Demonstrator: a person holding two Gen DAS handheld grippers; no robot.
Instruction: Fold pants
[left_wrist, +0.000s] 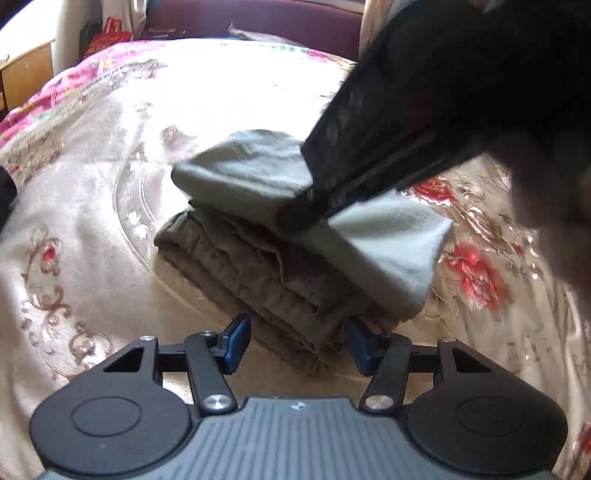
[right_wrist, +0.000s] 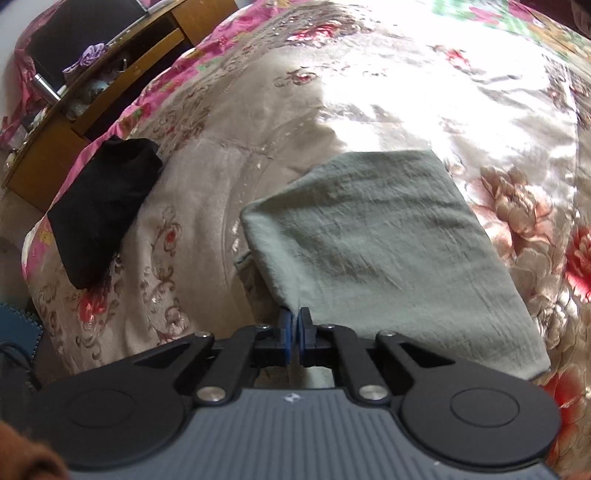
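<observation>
The grey-green pants (left_wrist: 258, 236) lie folded in a stack on the flowered bedspread (left_wrist: 92, 184). My left gripper (left_wrist: 295, 341) is open, its blue pads either side of the stack's near corner. My right gripper (left_wrist: 306, 214) comes in from the upper right and is shut on the top flap of the pants. In the right wrist view the right gripper (right_wrist: 294, 334) pinches the near edge of the pants' top layer (right_wrist: 388, 243), which spreads away from it over the bed.
A black folded garment (right_wrist: 103, 206) lies at the bed's left edge. A wooden shelf unit (right_wrist: 110, 85) with clutter stands beyond it. A dark red headboard (left_wrist: 258, 18) and a wooden cabinet (left_wrist: 26, 74) border the bed.
</observation>
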